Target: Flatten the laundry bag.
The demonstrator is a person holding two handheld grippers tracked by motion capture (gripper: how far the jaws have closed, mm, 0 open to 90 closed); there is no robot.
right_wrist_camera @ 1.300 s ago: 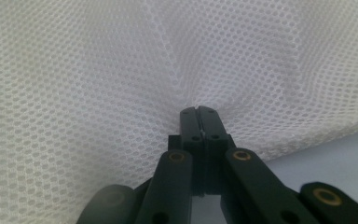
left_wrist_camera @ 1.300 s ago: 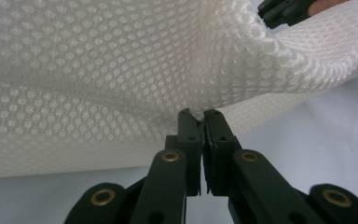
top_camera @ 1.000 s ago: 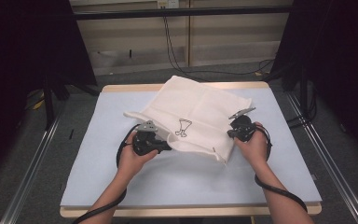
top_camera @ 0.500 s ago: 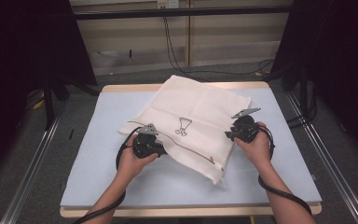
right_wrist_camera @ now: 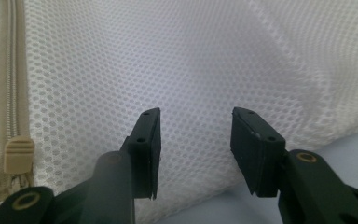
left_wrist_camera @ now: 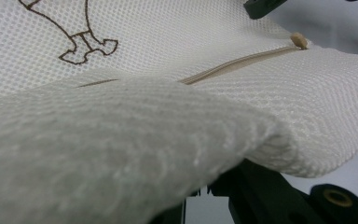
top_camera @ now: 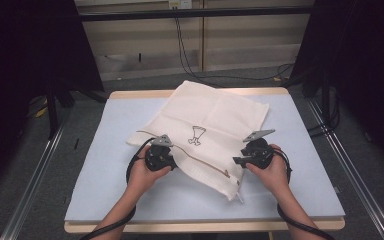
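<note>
Since a second ago the right gripper point(top_camera: 239, 161) has let go of the mesh bag point(top_camera: 215, 117) and slid back toward the bag's near right edge, its jaws having just been opening, now parted with only mesh behind them and the zipper pull point(right_wrist_camera: 17, 155) off to one side. Over on the other side the left gripper point(top_camera: 166, 161) has kept its place, clamped tight on a bunched fold of mesh along the bag's left edge. Beyond them the cream bag, printed with a small brown figure point(top_camera: 196, 135), lies spread on the pale blue table point(top_camera: 105, 135).
</note>
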